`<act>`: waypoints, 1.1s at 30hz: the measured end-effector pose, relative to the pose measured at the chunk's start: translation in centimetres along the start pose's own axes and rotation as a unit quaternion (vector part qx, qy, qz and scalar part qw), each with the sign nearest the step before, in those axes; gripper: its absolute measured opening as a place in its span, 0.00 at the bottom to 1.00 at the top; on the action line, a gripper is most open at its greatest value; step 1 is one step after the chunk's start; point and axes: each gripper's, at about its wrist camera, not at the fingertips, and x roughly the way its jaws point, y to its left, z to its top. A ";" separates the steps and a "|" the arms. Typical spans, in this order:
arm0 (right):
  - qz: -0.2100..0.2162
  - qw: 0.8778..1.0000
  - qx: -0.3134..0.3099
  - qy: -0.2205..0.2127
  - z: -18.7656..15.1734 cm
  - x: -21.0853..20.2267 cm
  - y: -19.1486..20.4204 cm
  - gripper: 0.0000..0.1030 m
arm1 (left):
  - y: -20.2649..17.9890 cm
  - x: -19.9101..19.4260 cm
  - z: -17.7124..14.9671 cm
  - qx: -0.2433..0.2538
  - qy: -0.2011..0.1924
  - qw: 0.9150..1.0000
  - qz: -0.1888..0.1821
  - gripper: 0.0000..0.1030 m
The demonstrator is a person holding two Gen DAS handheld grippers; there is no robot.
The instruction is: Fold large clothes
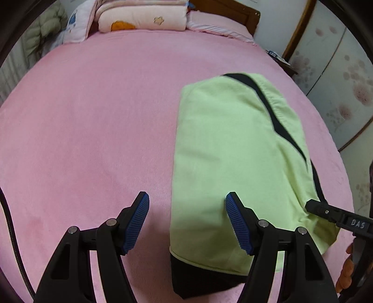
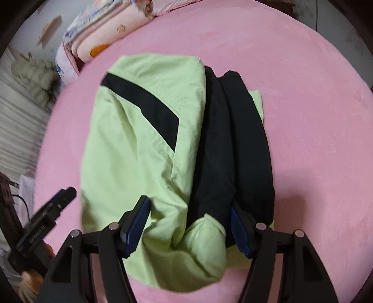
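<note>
Left wrist view first: the garment (image 1: pixel 233 151) lies folded into a long, narrow bundle on the pink bed (image 1: pixel 93 116), running from about six o'clock up toward one o'clock. It's pale lime green, a smooth woven cloth, with a black stripe (image 1: pixel 275 111) curving down its right side and a black hem panel (image 1: pixel 198 277) showing at the near end. The bed cover looks soft and plush, like fleece. Up at twelve o'clock sit stacked pink folded quilts (image 1: pixel 142 18), one with an orange print.

The left claw (image 1: pixel 187 221) hangs over the bundle's near left edge, its blue ribbed pads (image 1: pixel 137 223) standing well apart with nothing gripped: the left pad is over bare bed, the right one over green cloth.

Right wrist view now: the same bundle fills the middle, green on the left, a thick black fold (image 2: pixel 233 144) on the right, a diagonal black band (image 2: pixel 144 107) across the green. The right claw (image 2: pixel 188 223) straddles the near end, a bunched green fold rising between its pads. The jaws are partly apart; whether the pads press the cloth, I cannot tell, as the right pad is half buried in black fabric. The left claw shows at eight o'clock, off the garment's edge, over the bed.
</note>
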 end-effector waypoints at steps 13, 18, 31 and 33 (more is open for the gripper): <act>-0.047 0.995 -0.031 -0.087 -2.9 -3.8 -2.1 0.12 | -3.2 2.1 -0.8 0.028 0.015 0.999 -0.041 0.64; -0.055 0.996 0.006 -0.069 -4.1 0.2 -4.8 0.13 | -4.6 1.8 -2.1 0.077 0.001 0.997 -0.012 0.65; -0.099 0.993 -0.027 -0.057 -3.1 1.7 -2.4 0.20 | -3.7 1.8 -2.8 0.045 0.030 0.998 -0.008 0.83; -0.096 0.994 -0.021 -0.054 -3.1 1.0 -2.4 0.23 | -3.6 1.5 -2.9 0.047 0.033 0.998 -0.003 0.85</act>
